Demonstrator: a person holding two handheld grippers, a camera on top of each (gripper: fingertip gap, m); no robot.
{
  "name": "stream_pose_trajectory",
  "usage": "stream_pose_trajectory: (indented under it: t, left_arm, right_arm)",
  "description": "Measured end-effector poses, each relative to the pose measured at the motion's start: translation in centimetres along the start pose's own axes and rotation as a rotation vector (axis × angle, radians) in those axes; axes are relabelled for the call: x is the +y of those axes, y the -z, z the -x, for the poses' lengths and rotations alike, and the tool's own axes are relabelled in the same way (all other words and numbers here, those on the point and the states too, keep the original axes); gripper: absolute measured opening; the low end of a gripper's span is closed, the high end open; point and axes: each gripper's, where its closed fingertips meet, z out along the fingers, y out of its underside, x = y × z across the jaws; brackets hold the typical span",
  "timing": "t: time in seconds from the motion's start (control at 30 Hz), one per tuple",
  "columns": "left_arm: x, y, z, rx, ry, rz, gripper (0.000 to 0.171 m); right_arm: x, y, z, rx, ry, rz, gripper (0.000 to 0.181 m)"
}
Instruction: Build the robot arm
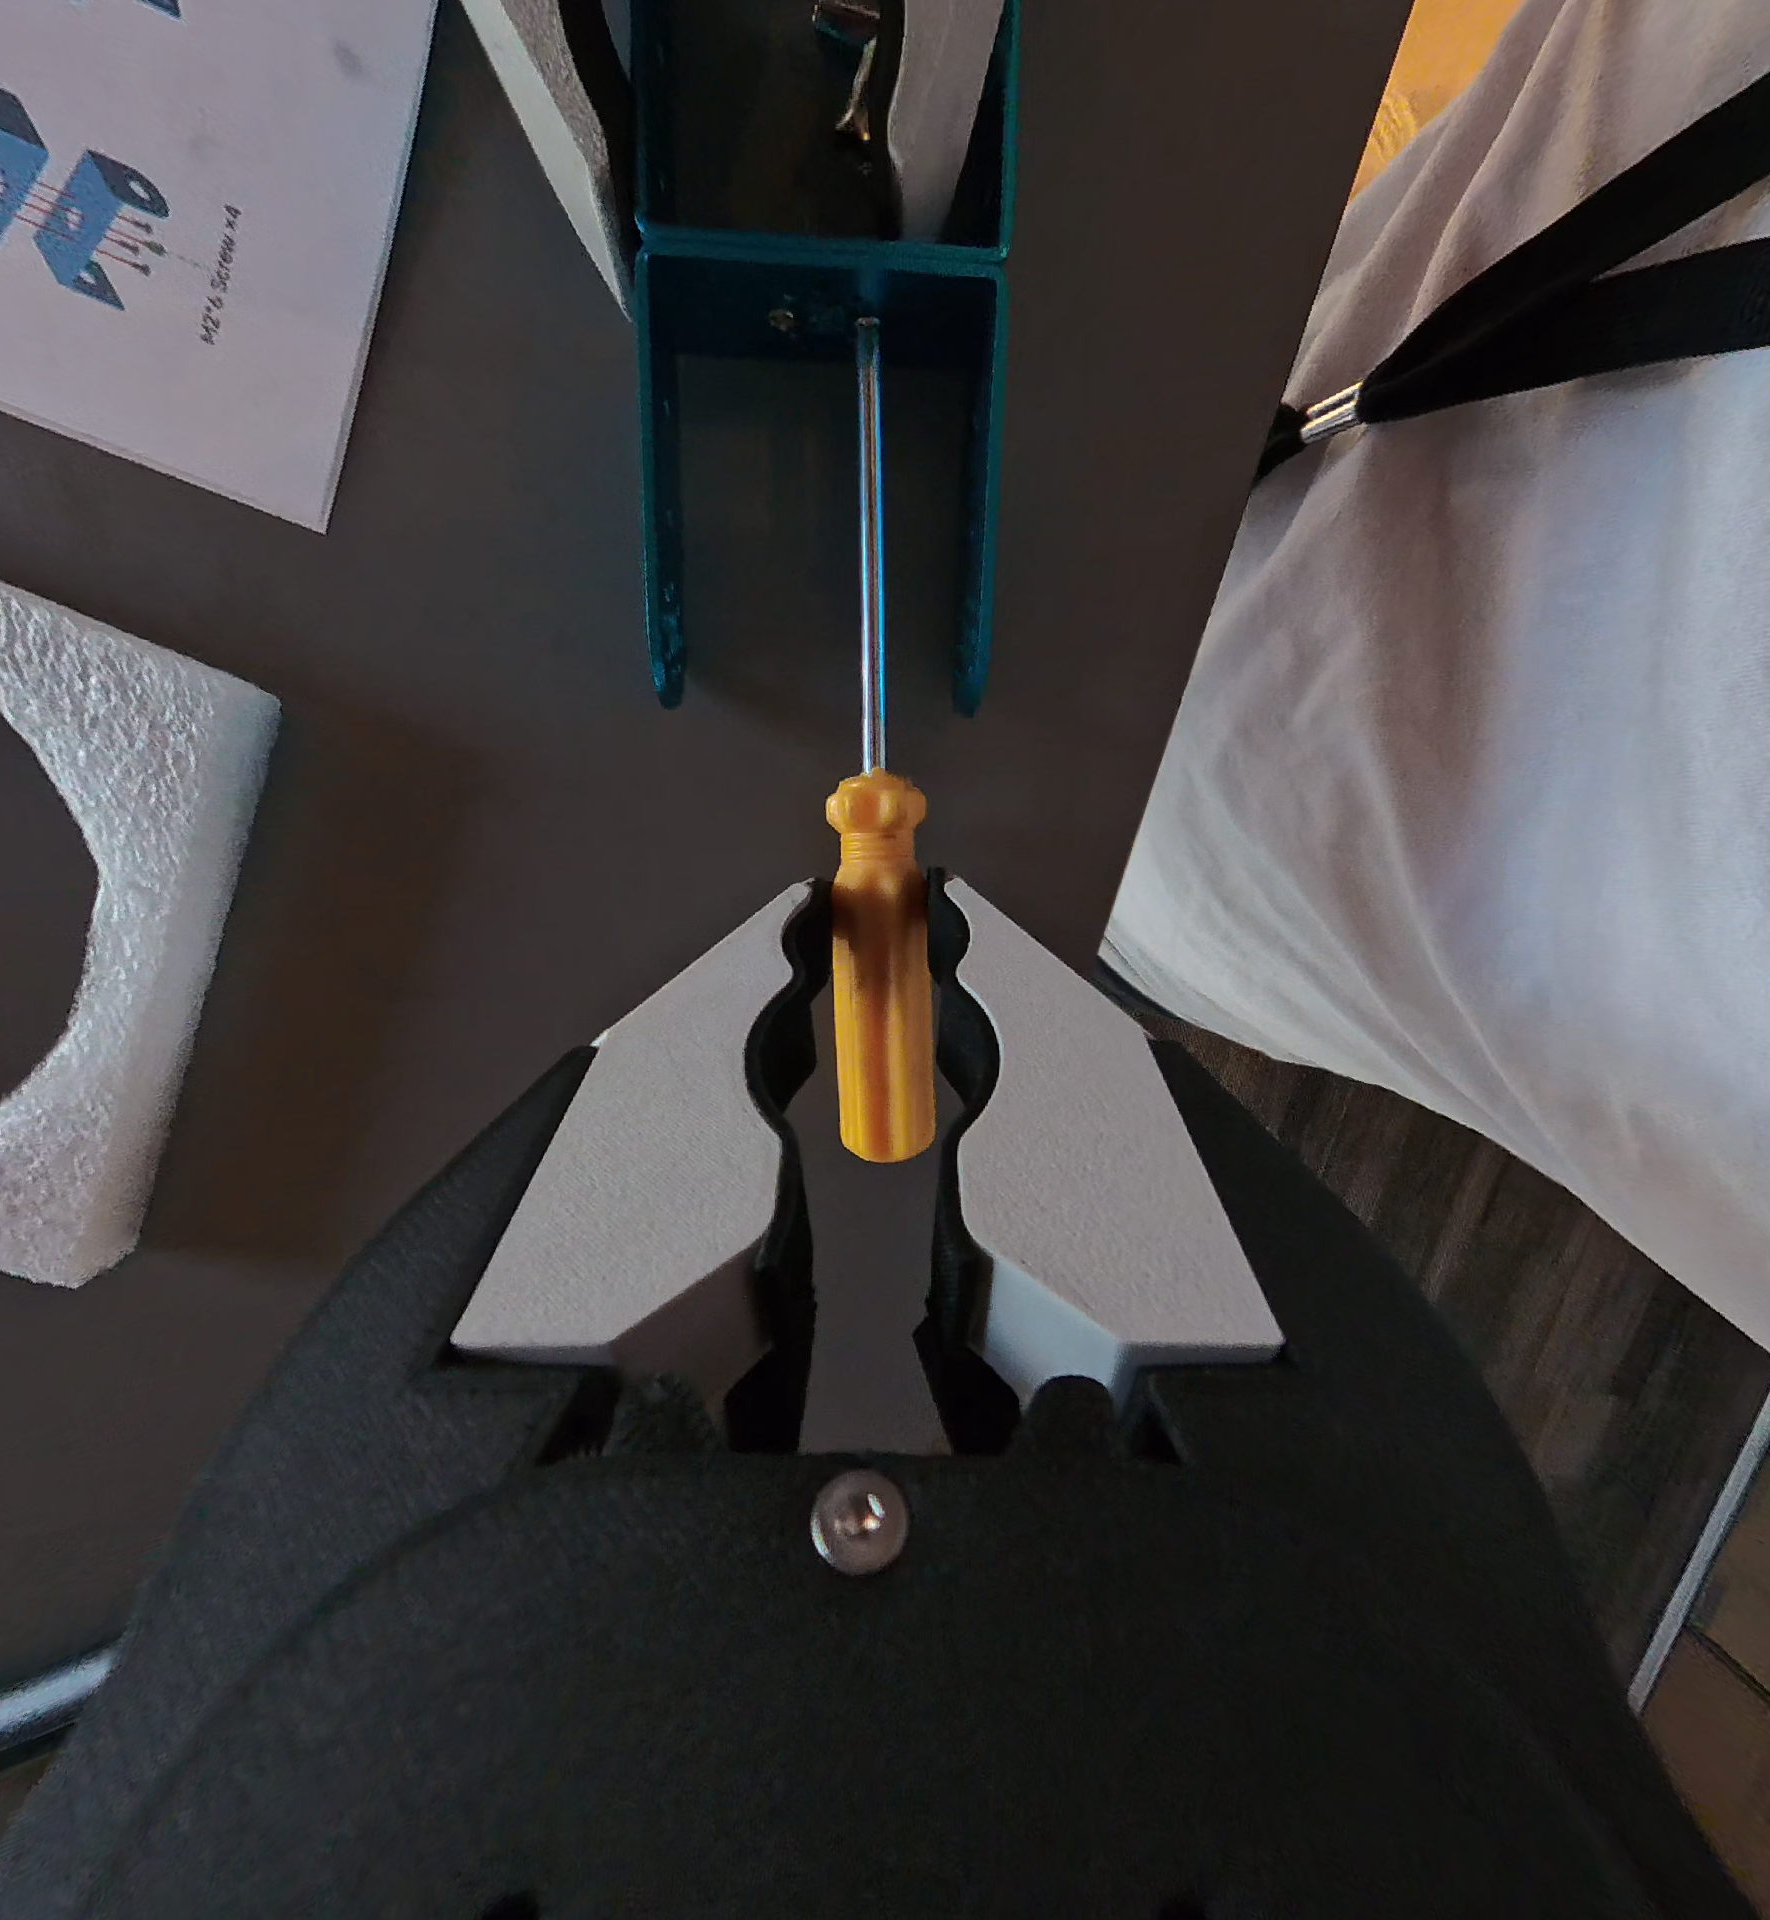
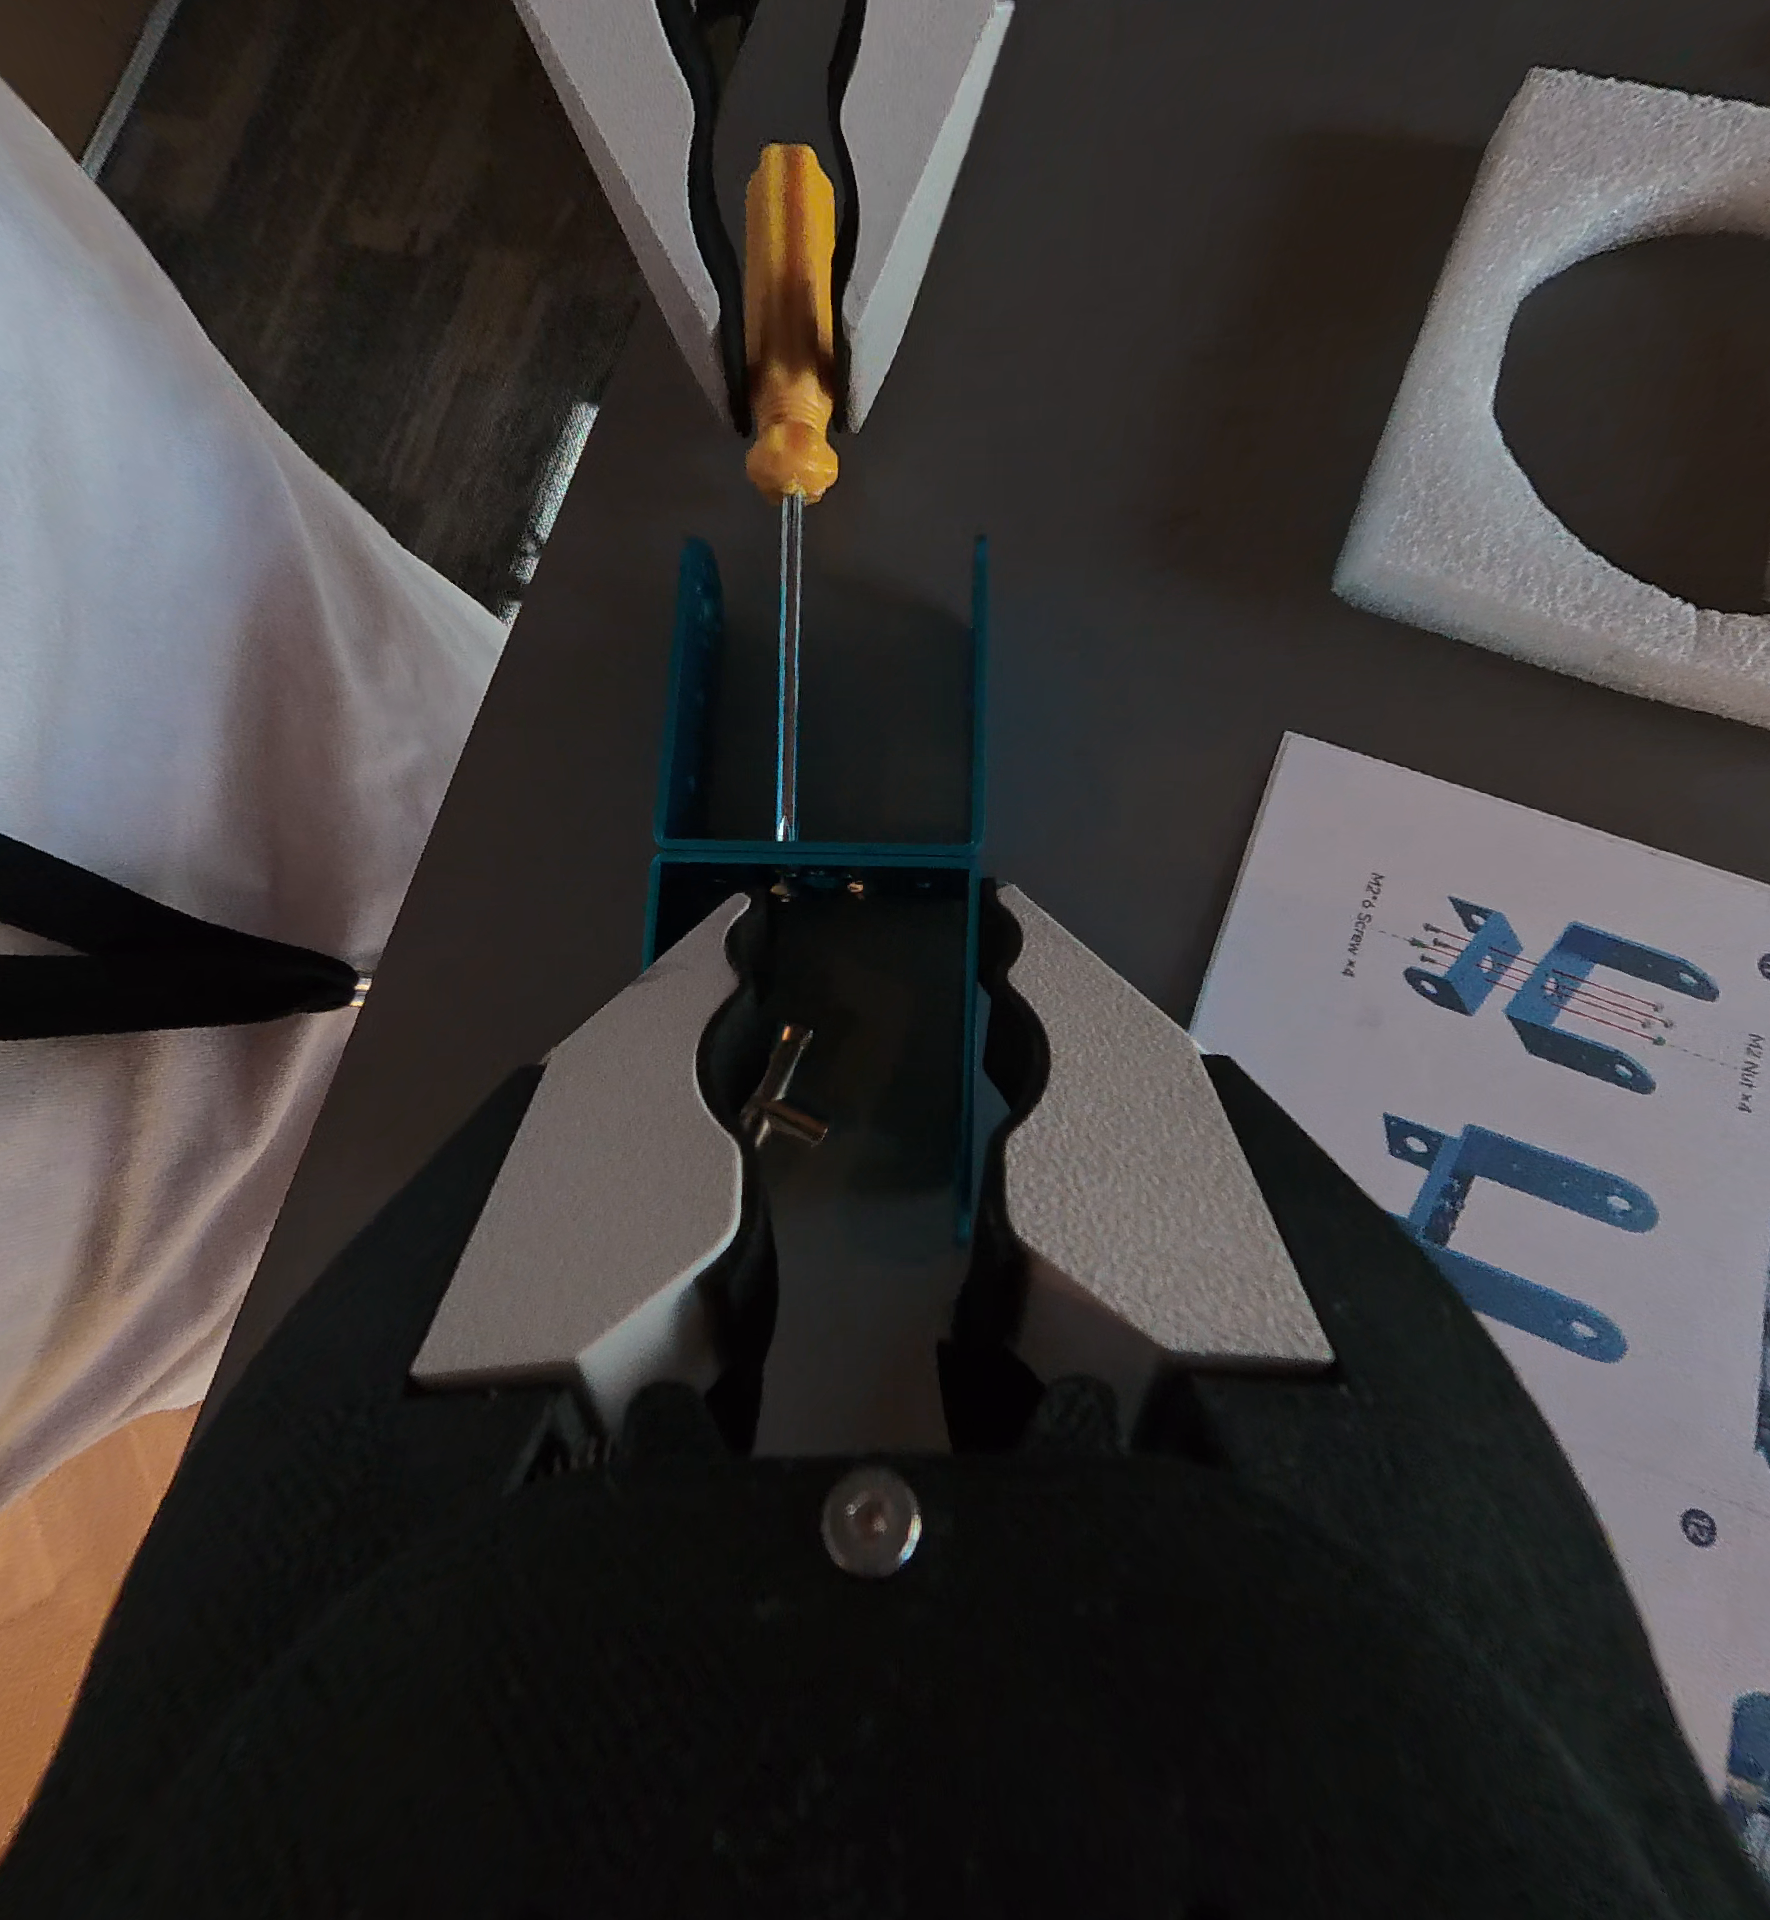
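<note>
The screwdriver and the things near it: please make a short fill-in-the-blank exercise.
1. The left tongs are shut on a screwdriver with a ____ handle.
2. Its tip touches the teal ____.
3. The right tongs grip that same ____.
4. The white foam block has a round ____.

Missing: yellow; bracket; bracket; hole

My left claw [image 1: 876, 904] is pale grey with wavy black pads, closed on the amber-yellow handle of a screwdriver [image 1: 881, 997] whose shaft shines silver toward twelve o'clock; my right claw [image 2: 865, 935], the same grey and black, grips the teal-blue metal bracket [image 2: 976, 707]. The table [image 2: 1120, 416] under them is flat dark brown. At two o'clock from my right claw lies speckled white foam [image 2: 1432, 468], at three o'clock a white sheet [image 2: 1380, 883] printed with blue figures and thin red lines, and at nine o'clock white cloth [image 2: 133, 623] crossed by black straps [image 2: 81, 987].
</note>
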Motion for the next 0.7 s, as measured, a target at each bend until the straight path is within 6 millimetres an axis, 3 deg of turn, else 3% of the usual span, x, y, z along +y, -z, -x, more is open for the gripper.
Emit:
stream_pose_trajectory:
  t: [0.7]
  left_arm:
    - [-0.5,-0.5,0.1,0.025,-0.019,0.007,0.017]
  right_arm:
    - [-0.5,1.6,0.1,-0.086,-0.057,-0.063,0.03]
